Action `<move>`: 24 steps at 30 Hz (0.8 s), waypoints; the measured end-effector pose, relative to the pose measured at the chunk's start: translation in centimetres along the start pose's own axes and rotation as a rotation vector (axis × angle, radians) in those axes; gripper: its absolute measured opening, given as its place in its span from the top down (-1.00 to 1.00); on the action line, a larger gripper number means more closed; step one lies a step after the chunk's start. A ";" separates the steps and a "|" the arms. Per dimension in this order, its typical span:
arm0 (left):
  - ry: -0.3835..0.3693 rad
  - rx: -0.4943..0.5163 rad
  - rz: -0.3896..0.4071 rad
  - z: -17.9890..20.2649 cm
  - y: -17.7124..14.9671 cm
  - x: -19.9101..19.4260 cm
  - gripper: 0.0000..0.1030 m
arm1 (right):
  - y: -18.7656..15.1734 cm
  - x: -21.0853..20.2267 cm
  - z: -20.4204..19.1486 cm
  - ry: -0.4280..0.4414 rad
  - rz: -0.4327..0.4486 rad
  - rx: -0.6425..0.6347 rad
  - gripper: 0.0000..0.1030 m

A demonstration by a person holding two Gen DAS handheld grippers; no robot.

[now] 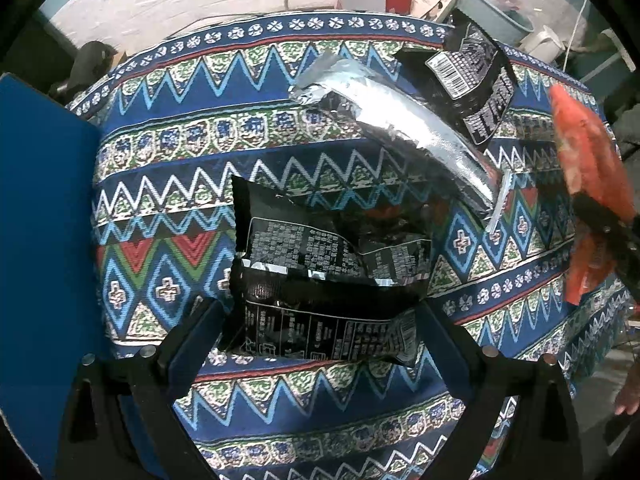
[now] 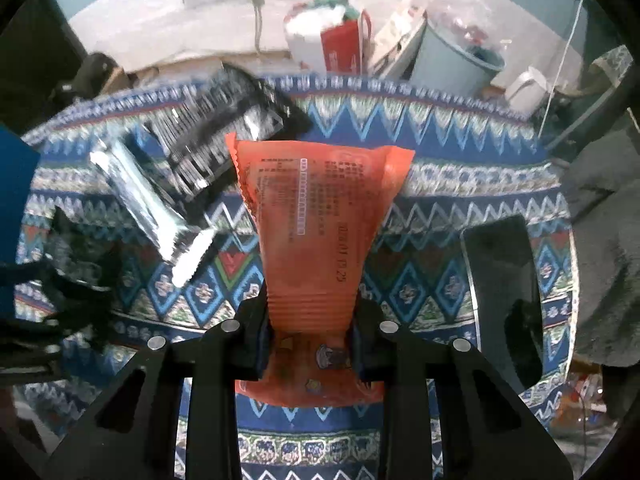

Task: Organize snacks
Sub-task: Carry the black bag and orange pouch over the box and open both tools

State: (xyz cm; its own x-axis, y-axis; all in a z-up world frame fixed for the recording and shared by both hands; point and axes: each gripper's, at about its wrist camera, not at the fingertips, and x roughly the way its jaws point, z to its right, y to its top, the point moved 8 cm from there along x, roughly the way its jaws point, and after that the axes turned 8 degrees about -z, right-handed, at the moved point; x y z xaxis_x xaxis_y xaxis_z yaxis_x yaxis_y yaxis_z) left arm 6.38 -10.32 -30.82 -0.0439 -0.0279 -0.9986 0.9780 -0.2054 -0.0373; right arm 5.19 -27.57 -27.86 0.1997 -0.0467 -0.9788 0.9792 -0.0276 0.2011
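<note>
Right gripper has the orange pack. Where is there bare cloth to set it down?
Bare cloth lies between the orange pack and the phone, and along the far edge. Crowded left: silver pack, black pack.

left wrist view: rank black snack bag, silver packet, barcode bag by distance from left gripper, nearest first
1. Black snack bag: between the open fingers of the left gripper, front centre.
2. Silver packet: past it, angled to the right on the patterned cloth.
3. Barcode bag: farthest, right rear near the cloth's edge.

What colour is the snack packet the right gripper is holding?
Orange packet with dark print, clearest in the right wrist view.
</note>
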 end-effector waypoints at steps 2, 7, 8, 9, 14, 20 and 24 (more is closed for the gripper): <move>-0.021 0.001 0.005 1.0 0.0 0.8 -0.77 | 0.1 -1.6 -0.7 0.025 0.030 -0.002 0.45; -0.059 0.019 0.022 0.6 0.5 1.3 -0.35 | 0.1 -2.8 -1.7 0.047 0.059 -0.020 0.45; -0.057 0.025 0.026 0.6 0.3 1.2 -0.31 | 0.4 -2.9 -1.8 0.047 0.060 -0.025 0.45; -0.056 0.030 0.031 0.7 0.2 1.0 -0.27 | 0.3 -3.0 -2.0 0.048 0.061 -0.030 0.45; -0.055 0.043 0.058 0.3 -0.3 0.1 -0.21 | 1.0 -2.2 -2.3 0.054 0.065 -0.045 0.45; -0.054 0.055 0.109 -1.1 -0.3 -2.2 -0.15 | 1.4 -2.9 -3.2 0.051 0.086 -0.065 0.45; -0.044 0.060 0.153 -1.8 -0.6 -4.2 -0.15 | 1.7 -3.9 -4.2 0.057 0.106 -0.082 0.45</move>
State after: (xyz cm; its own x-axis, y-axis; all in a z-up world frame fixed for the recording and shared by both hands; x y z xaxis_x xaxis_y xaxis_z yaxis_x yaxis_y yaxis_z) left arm 6.35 -8.30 -26.62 0.0947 -0.1063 -0.9898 0.9600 -0.2535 0.1191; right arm 6.24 -23.21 -23.85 0.3016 0.0119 -0.9534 0.9517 0.0562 0.3018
